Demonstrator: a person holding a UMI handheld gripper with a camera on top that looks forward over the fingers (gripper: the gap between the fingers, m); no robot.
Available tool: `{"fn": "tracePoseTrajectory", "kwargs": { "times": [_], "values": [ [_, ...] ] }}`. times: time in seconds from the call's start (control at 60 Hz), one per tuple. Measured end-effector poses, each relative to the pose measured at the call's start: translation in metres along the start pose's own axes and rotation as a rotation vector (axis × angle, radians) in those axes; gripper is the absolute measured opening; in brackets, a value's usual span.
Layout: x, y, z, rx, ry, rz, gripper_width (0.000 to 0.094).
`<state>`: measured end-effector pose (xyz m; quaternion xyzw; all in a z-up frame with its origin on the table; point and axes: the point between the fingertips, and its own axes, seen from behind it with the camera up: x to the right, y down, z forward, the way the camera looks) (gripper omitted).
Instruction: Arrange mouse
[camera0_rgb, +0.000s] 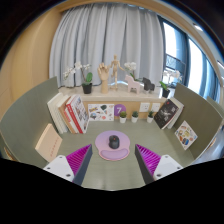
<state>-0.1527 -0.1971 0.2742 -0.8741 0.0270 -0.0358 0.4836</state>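
A dark computer mouse (112, 142) lies on a round lilac mouse mat (111, 145) on the grey-green table. My gripper (112, 158) is open, its two fingers with magenta pads (77, 158) set wide apart. The mouse and mat lie just ahead of the fingertips, centred between them, with a gap on each side. Nothing is held.
A row of books (70, 112) stands at the left, with a flat book (48, 142) in front. Small potted plants (124, 114), picture cards (167, 112) and a wooden figure (114, 72) stand on a raised shelf beyond. Curtains hang behind.
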Motion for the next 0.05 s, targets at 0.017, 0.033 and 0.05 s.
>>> {"fn": "tracePoseTrajectory", "kwargs": {
  "times": [0.017, 0.033, 0.05],
  "values": [
    [0.0001, 0.001, -0.0018, 0.002, 0.0, 0.0, 0.0864],
    [0.0, 0.002, -0.0035, 0.003, 0.0, 0.0, 0.0866],
    [-0.0003, 0.003, -0.0053, 0.004, -0.001, 0.0, 0.0866]
  ]
}}
